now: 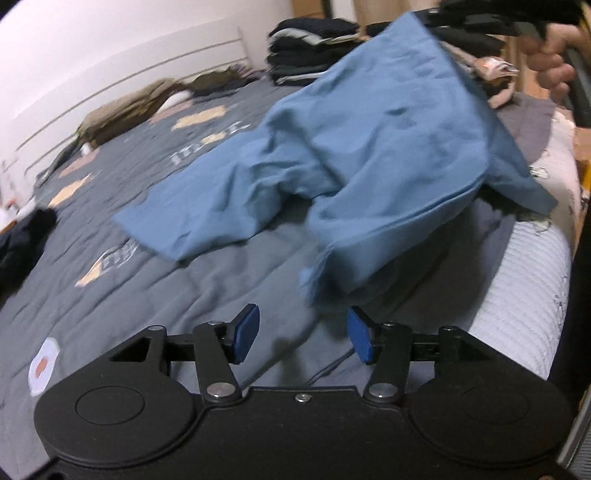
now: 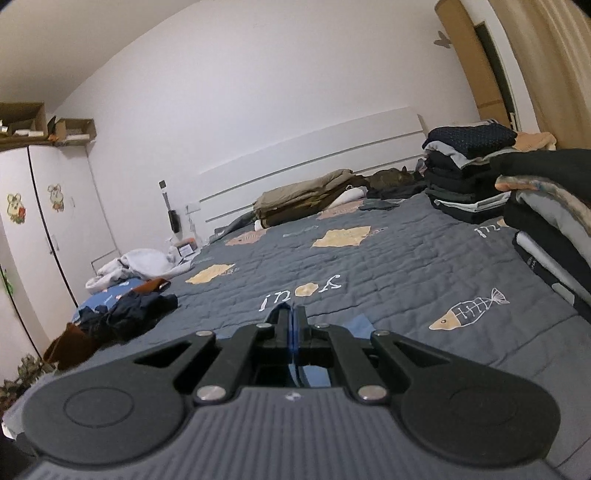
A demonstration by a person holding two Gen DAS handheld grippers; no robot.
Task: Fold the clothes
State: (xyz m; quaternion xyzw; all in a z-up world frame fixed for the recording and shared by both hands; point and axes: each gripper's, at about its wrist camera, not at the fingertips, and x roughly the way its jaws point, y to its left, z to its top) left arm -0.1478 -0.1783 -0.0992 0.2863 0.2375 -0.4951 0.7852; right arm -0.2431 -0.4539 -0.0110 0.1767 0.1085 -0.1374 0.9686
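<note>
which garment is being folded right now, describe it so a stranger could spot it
Start at the grey quilted bedspread on the bed. Above its near edge hangs a light blue shirt, lifted by one corner in the right gripper. It is the only blue, unfolded piece; the dark clothes behind sit in folded stacks.

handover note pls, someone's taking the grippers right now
Left gripper: open, nothing between the pads, low over the quilt.
Right gripper: shut on the top edge of the blue shirt, holding it up; the lower part trails onto the quilt.
Done: stacks of folded clothes toward the headboard end of the bed.
Left: lay out and fold the blue shirt, then the loose dark clothes at the bed's far edge.
</note>
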